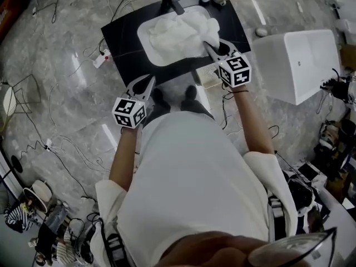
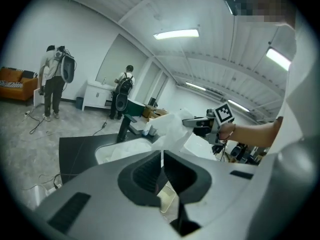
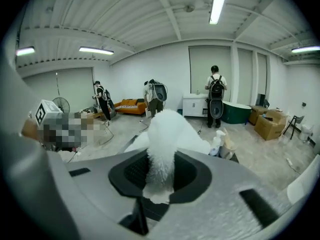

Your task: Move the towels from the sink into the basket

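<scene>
Right tongs (image 1: 209, 49) pinching a fold of white towel (image 3: 161, 149): the pads close on the cloth from both sides, so its fluffy pile bulges above them and a flattened tail hangs below. The hold is taken near the towel's edge, which should let the rest trail free of the sink (image 1: 143, 38) as it is raised. The towel's bulk lies heaped in the sink, just ahead of and below these tongs; whether the heap is one towel or several cannot be told. Left tongs (image 1: 149, 83), pressed together on nothing, hang to the left of the right pair near the front edge of the desk (image 1: 119, 43), apparently in reserve. The sink is white, rounded and smooth, set in the flat black desk, with a black angular faucet (image 1: 173, 0) at its far rim. A white, hard-walled rectangular basket (image 1: 300, 65), so judged, stands on the floor well to the right of the right tongs.
</scene>
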Available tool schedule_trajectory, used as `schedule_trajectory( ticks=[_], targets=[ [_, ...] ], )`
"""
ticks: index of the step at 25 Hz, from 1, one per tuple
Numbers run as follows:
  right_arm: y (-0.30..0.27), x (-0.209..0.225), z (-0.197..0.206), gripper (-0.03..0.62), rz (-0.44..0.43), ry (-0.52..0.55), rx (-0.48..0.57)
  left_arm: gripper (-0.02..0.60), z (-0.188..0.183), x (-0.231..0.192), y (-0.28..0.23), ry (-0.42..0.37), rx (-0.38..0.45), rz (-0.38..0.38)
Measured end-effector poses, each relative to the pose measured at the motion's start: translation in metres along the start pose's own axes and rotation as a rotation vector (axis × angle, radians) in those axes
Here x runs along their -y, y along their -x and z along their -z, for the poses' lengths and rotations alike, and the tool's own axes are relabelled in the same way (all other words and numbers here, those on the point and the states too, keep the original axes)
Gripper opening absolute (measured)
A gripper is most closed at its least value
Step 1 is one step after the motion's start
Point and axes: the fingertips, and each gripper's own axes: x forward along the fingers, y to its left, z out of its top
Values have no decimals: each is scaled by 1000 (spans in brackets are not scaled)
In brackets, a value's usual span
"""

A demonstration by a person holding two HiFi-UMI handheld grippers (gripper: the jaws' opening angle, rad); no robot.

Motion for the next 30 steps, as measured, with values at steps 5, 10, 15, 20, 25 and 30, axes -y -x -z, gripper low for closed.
schedule_trajectory(
  ticks=[5, 10, 15, 20, 25, 30],
  targets=[
    [73, 27, -36, 81, 61, -40, 122, 18, -23, 31, -16, -61, 3, 60],
    [145, 49, -60, 81, 148, 0, 193, 18, -43, 53, -36, -118, 4, 122],
    [221, 72, -61, 81, 248, 1, 238, 18, -51, 83, -59, -152, -11, 185],
    [283, 90, -43, 81, 368, -15, 238, 18, -58, 120, -86, -212, -45, 283],
    [311, 116, -12, 81, 457, -69, 215, 18, -62, 158, -124, -267, -93, 379],
    [336, 131, 20, 81, 509, -127, 188, 18, -60, 201, -144, -317, -135, 459]
  ],
)
